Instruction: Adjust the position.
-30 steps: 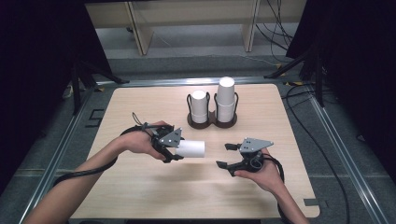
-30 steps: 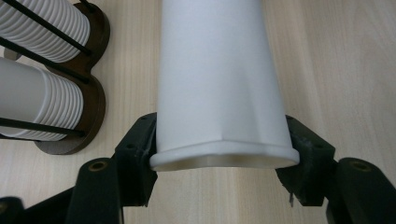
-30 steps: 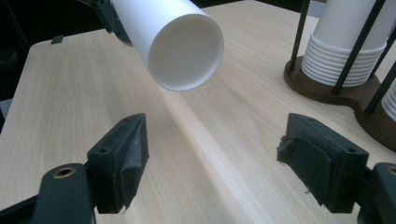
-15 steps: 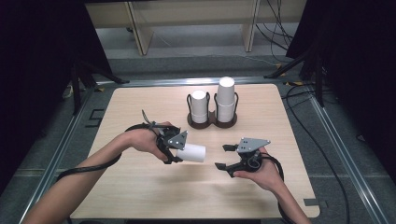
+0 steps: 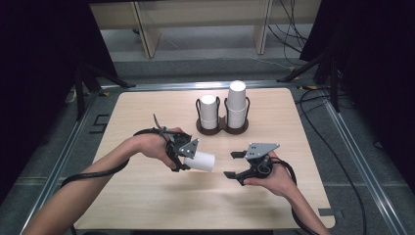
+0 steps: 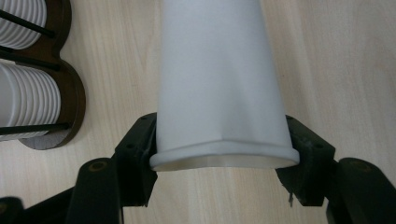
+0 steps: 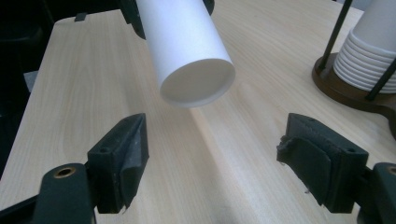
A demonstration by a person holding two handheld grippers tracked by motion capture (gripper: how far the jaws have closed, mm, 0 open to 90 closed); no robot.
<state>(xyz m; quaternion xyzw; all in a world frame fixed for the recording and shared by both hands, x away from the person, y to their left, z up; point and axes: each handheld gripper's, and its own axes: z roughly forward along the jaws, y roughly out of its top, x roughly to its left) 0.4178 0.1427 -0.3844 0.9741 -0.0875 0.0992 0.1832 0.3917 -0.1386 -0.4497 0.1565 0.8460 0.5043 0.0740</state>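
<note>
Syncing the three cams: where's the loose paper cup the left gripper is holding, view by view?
High view: paper cup lies sideways at centre, shut in the left gripper, above the table.
Left gripper view: cup runs up the middle, its rim end between the jaws.
Right gripper view: cup at top centre, its closed base toward the camera.
Shared landmark: dark cup holder with stacked cups.

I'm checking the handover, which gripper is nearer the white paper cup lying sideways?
Left. The left gripper has its jaws clamped on the white paper cup at its rim end. The right gripper is apart from it, jaws open toward the cup's base.
</note>
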